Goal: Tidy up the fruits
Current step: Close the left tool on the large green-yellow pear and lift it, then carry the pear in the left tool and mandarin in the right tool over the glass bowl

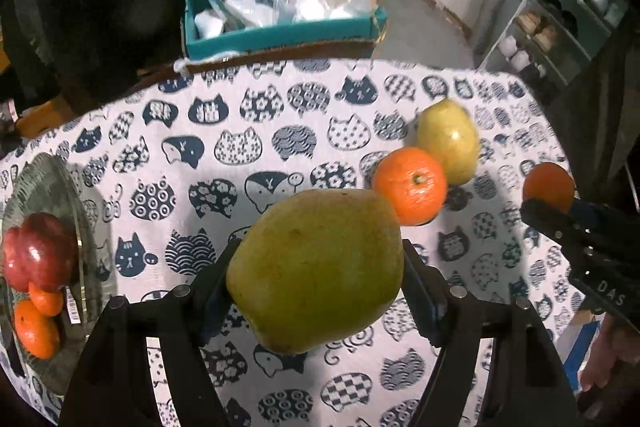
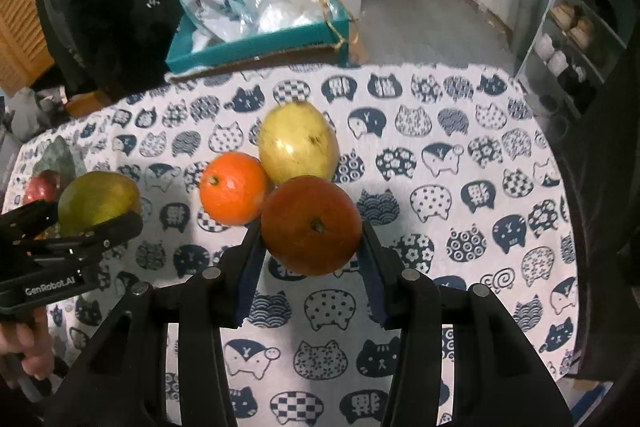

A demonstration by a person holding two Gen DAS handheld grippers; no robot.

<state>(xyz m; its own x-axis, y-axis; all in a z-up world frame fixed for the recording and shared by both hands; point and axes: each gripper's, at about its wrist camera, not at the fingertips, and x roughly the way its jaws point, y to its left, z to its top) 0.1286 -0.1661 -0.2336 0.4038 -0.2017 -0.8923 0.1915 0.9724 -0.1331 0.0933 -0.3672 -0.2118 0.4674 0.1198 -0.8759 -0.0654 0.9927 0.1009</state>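
Observation:
My left gripper (image 1: 318, 259) is shut on a big green pear (image 1: 316, 271) and holds it above the cat-print tablecloth (image 1: 224, 155). My right gripper (image 2: 312, 239) is shut on a dark orange (image 2: 312, 225), also lifted off the cloth. On the cloth lie a bright orange (image 2: 233, 187) and a yellow pear (image 2: 298, 143), touching each other. A glass plate (image 1: 60, 183) at the far left carries a red apple (image 1: 38, 251) and two small oranges (image 1: 36, 327). In the left wrist view the right gripper (image 1: 536, 205) shows at the right edge with its orange (image 1: 549, 185).
Behind the table stands a teal box (image 1: 280, 31) stuffed with plastic bags. A shelf unit (image 1: 560, 23) with shoes is at the back right. A person's hand (image 2: 24, 347) grips the left tool's handle. The table edge runs close along the right.

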